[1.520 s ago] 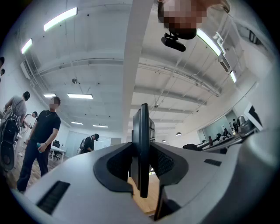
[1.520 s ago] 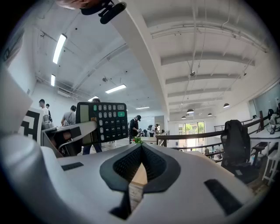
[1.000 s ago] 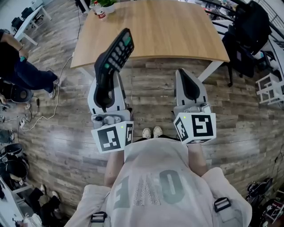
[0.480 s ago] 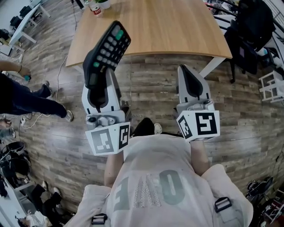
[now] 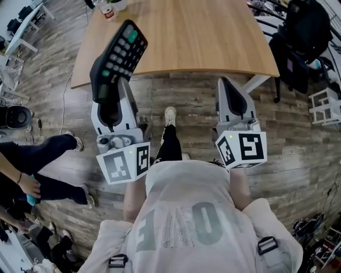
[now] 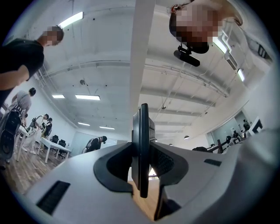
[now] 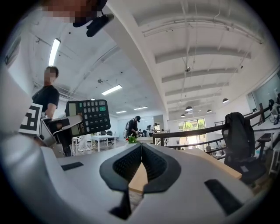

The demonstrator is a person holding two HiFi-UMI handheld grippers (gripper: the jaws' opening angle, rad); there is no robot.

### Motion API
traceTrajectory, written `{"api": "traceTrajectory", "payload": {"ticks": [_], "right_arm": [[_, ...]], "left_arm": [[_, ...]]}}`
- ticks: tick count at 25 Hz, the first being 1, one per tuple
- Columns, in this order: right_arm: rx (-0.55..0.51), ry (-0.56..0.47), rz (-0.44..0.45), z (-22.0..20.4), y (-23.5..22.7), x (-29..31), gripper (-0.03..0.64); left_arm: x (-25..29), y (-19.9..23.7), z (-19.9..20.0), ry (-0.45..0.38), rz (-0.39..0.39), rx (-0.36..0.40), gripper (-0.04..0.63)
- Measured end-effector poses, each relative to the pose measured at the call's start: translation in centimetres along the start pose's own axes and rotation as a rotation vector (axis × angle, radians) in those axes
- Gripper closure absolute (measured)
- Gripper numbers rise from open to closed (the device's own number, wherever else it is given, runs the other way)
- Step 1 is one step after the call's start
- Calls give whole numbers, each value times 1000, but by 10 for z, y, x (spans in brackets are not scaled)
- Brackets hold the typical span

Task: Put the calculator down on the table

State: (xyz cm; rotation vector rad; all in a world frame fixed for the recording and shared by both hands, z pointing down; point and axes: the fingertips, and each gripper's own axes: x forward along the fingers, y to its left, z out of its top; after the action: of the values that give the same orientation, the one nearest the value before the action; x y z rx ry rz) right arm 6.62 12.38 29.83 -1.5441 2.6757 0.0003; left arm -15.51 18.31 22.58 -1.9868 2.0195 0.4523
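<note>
A black calculator (image 5: pixel 118 57) with green keys stands tilted, its lower end clamped in my left gripper (image 5: pixel 113 91), which is shut on it. Its top reaches over the near left edge of the wooden table (image 5: pixel 202 32). In the left gripper view the calculator (image 6: pixel 142 140) shows edge-on between the pads of the left gripper (image 6: pixel 142 175). My right gripper (image 5: pixel 228 85) is held out at the right, short of the table's near edge, shut with nothing in it. In the right gripper view the jaws of the right gripper (image 7: pixel 139 168) meet, and the calculator (image 7: pixel 87 116) shows at the left.
A can and a plant pot (image 5: pixel 109 9) stand on the table's far left corner. A white table leg (image 5: pixel 254 82) and a black chair with a bag (image 5: pixel 301 42) are at the right. A person (image 5: pixel 37 170) stands at the left. My foot (image 5: pixel 169 114) steps forward.
Both grippers have moved forward toward the table, and the calculator's top now overlaps its near edge. The person at the left has shifted down the picture. My leg has stepped forward.
</note>
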Motion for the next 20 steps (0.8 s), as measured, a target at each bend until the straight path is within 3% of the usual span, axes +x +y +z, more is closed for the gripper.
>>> {"api": "traceTrajectory", "payload": {"ticks": [7,20], "right_arm": [[-30,44,-50,-3,-36,71,597],[-65,13,-65,22,-86,254,597]], "left_arm": [[86,6,-38,22,-30,-33,479],[267,41,-109,38,-78,-81,479]]}}
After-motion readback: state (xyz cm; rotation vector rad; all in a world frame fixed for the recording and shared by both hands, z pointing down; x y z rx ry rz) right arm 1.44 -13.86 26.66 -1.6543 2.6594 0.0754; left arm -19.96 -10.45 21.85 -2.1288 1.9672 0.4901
